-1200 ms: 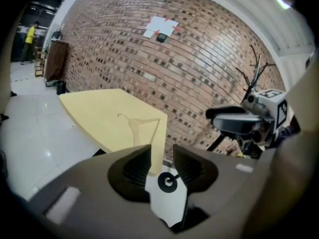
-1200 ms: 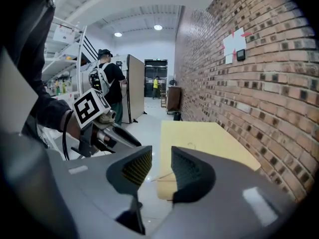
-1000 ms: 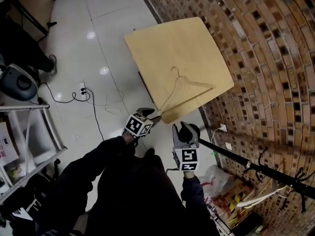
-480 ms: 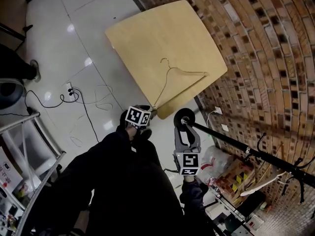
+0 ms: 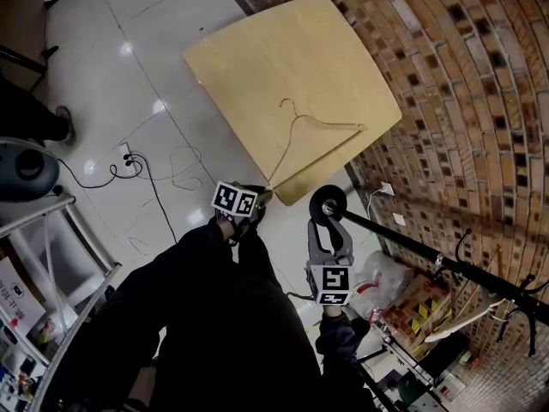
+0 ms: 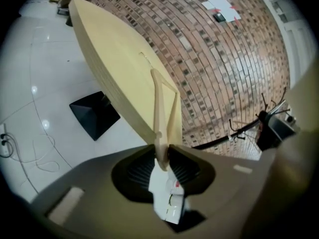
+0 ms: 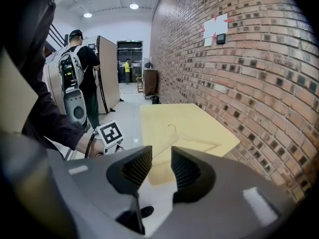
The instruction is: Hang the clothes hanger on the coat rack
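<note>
Grasp only: left gripper (image 5: 261, 196) jaws have just closed on the clothes hanger (image 5: 319, 134) lying on the table (image 5: 249, 54), right gripper (image 7: 161, 166) half-open, empty; hanging on the coat rack (image 5: 446, 269) remains.

Pale wooden clothes hanger (image 5: 286, 150) lies flat on the tabletop (image 5: 257, 58); black coat rack (image 5: 446, 269) stands well apart.
</note>
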A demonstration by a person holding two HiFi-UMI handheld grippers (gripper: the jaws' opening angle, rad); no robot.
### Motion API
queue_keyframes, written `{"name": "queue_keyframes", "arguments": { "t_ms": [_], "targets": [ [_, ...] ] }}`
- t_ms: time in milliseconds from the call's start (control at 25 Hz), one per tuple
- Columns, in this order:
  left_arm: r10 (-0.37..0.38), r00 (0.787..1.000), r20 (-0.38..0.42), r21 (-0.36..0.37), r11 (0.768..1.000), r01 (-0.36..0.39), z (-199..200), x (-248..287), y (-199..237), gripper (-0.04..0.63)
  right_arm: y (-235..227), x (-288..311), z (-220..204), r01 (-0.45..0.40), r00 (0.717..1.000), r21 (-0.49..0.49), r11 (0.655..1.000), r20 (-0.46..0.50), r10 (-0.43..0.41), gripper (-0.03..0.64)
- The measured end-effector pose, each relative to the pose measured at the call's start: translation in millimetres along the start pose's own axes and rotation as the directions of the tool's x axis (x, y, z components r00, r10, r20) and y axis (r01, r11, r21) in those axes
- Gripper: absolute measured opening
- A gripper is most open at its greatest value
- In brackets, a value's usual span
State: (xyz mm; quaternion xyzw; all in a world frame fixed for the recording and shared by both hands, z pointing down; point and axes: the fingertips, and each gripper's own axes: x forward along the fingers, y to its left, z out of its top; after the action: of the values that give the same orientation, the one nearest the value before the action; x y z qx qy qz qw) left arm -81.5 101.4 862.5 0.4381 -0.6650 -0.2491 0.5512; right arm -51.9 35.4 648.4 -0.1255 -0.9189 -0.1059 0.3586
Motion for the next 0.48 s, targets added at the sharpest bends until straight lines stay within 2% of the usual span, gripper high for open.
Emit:
{"name": "queue_keyframes", "arguments": {
  "t_ms": [120,240,360,480],
  "targets": [
    [-0.050,0.999,0.011,-0.008,0.999,0.050,-8,-16,4,0.087,6,8,-1,-0.033,0.999,-0.012,0.999,0.000,0.033,0.116],
    [-0.083,0.996,0.015,0.015,0.996,0.083,-13,-37,8,0.086,12,22,-2,-0.065,0.998,-0.046,0.997,-0.008,0.065,0.115],
    [-0.081,0.997,0.011,0.064,0.995,0.080,-15,-62,12,0.083,14,46,-4,-0.088,0.996,-0.138,0.987,-0.037,0.084,0.120],
    [-0.066,0.998,0.001,0.128,0.990,0.066,-15,-82,17,0.081,3,82,-3,-0.107,0.992,-0.279,0.954,-0.087,0.086,0.129]
  ]
}}
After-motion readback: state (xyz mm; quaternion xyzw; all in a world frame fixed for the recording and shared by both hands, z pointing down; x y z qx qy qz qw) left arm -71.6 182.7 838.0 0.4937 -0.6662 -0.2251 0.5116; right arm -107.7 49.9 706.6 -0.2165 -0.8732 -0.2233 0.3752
